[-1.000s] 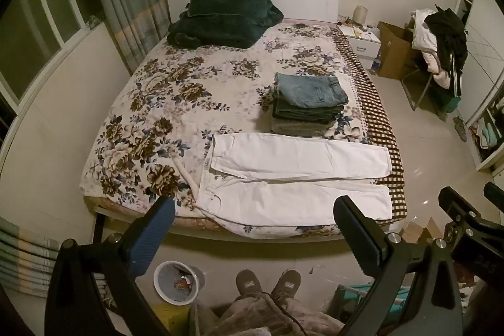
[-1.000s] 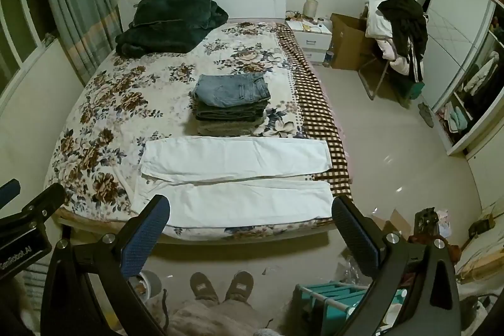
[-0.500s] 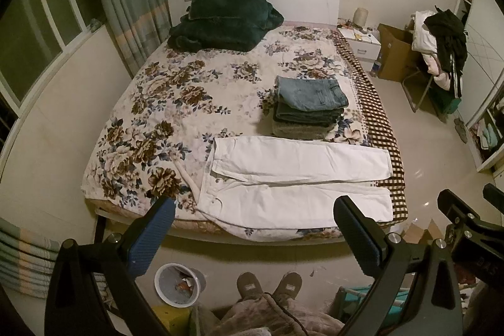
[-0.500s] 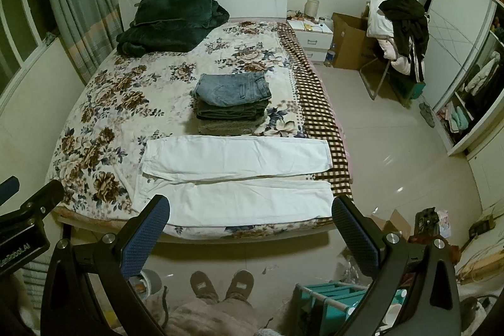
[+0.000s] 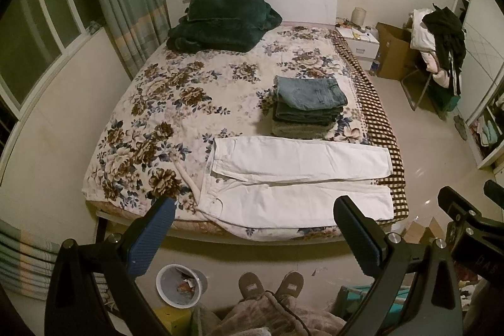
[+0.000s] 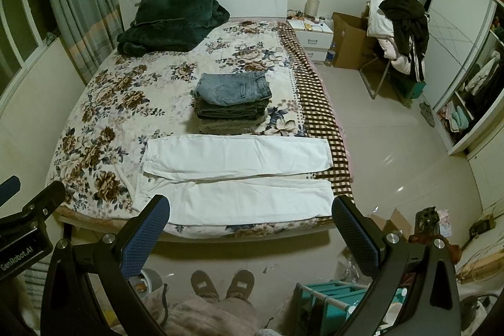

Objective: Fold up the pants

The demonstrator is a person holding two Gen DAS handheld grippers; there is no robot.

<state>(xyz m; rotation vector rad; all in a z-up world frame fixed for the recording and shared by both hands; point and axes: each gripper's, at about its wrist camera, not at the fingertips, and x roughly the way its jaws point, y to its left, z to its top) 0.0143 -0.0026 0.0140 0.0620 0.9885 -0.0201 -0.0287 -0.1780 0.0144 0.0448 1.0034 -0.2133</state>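
Note:
White pants (image 5: 299, 178) lie spread flat along the near edge of the floral bed (image 5: 163, 103), waist to the left, legs side by side to the right; they also show in the right wrist view (image 6: 236, 178). My left gripper (image 5: 252, 216) is open and empty, held high above the floor in front of the bed. My right gripper (image 6: 249, 216) is open and empty too, at the same height, to the right of the left one. Neither touches the pants.
A stack of folded jeans (image 5: 308, 106) sits just behind the white pants. A dark green blanket (image 5: 220, 21) lies at the headboard. A bin (image 5: 179, 285) and my feet (image 5: 271, 285) are on the floor below. A clothes-laden chair (image 6: 400, 30) and wardrobe (image 6: 466, 52) stand right.
Both grippers have drifted slightly; the bed appears a touch lower in view. The pants and both open jaws are unchanged.

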